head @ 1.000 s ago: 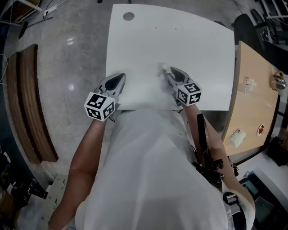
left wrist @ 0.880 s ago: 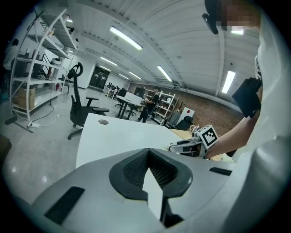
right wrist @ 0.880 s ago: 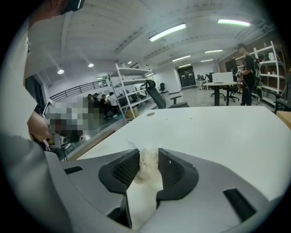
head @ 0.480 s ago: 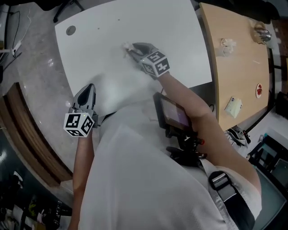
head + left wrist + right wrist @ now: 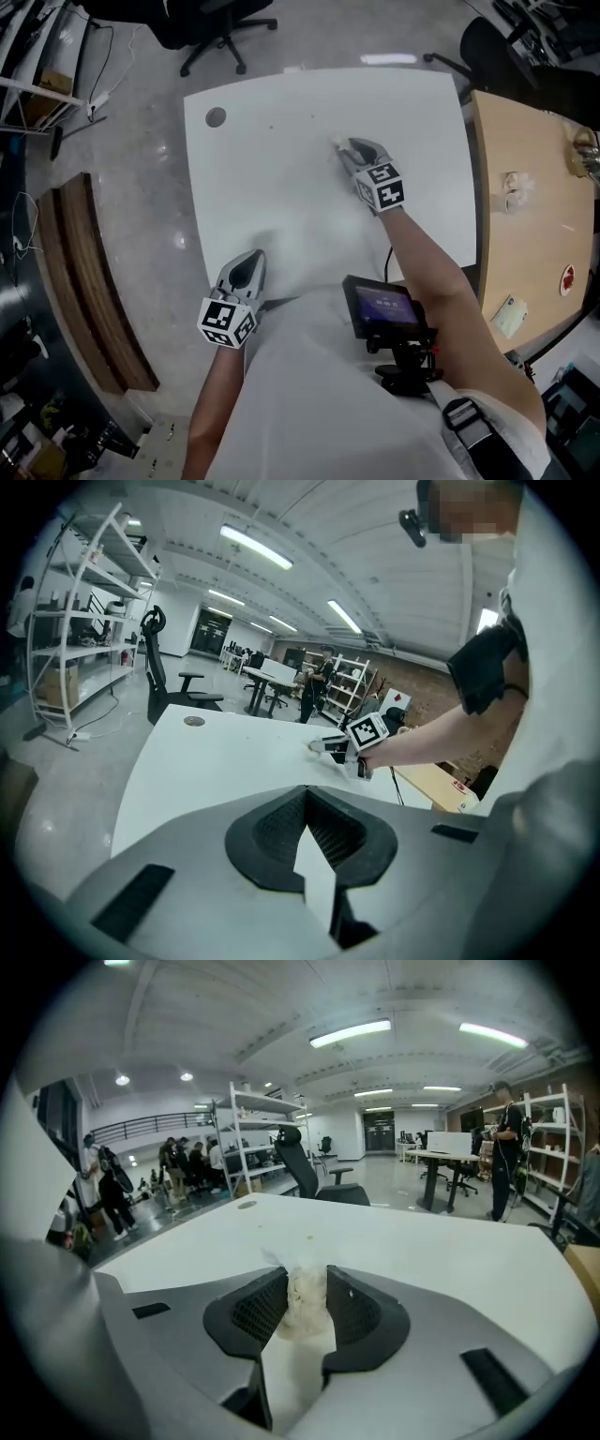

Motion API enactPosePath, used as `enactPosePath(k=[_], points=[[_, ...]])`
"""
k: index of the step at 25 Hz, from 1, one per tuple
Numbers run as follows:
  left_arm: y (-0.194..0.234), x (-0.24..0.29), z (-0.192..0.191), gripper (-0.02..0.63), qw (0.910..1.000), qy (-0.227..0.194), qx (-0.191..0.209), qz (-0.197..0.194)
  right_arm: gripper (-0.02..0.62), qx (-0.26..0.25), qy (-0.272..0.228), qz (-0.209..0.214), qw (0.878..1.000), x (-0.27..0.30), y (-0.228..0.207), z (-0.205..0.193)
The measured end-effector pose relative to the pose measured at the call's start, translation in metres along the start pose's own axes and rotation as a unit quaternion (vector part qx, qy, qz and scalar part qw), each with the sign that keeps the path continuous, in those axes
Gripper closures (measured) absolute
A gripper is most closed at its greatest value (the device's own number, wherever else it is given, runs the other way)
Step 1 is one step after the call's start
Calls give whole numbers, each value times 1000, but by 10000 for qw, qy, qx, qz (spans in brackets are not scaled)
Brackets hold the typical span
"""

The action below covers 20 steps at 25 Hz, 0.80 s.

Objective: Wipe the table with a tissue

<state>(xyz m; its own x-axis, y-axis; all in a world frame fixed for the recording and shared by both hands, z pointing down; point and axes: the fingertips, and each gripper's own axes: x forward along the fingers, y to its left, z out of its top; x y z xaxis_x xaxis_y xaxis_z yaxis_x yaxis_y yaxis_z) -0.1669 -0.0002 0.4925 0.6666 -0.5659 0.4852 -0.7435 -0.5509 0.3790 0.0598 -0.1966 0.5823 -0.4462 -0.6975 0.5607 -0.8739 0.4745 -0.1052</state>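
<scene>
Crumpled tissue (image 5: 304, 1299) pinched between the pads of right gripper (image 5: 349, 148), down near the middle of white table (image 5: 272, 178), left gripper (image 5: 250, 260) well apart at the near table edge, jaws pressed together, empty.

No word or number can be read. The marker cube (image 5: 382, 187) over the white table (image 5: 281, 169) and the second marker cube (image 5: 227, 322) at its near edge carry only black-and-white squares. Print on the screen (image 5: 384, 306) beside that edge is too small.
</scene>
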Motion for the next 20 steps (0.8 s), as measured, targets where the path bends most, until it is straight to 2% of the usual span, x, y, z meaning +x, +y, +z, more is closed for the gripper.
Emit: enactPosePath(k=[2,5,7,10,14,20], points=[[-1,-2,-3,601,9999,26,-51,83,474,-143,42,-178,9997,11,-20,7],[-1,-4,-5,600,9997,58,-104,196,474,-341,-20,-230,9992,33,-37,27],[-3,-3,-7,601,9996,78,-99,233,474,-502,-41,-82,9987,49,-35,41],[-9,0,-10,601,9994,81,-135,300,474,-1055,144,145,9942,72,-24,48],[-11,-4,-11,601,9989,28,-226,412,474,-1579,439,-133,9864,90,-35,46],[3,-16,-17,601,9972,-9,-432,610,474,-2100,604,-175,9757,97,-30,49]])
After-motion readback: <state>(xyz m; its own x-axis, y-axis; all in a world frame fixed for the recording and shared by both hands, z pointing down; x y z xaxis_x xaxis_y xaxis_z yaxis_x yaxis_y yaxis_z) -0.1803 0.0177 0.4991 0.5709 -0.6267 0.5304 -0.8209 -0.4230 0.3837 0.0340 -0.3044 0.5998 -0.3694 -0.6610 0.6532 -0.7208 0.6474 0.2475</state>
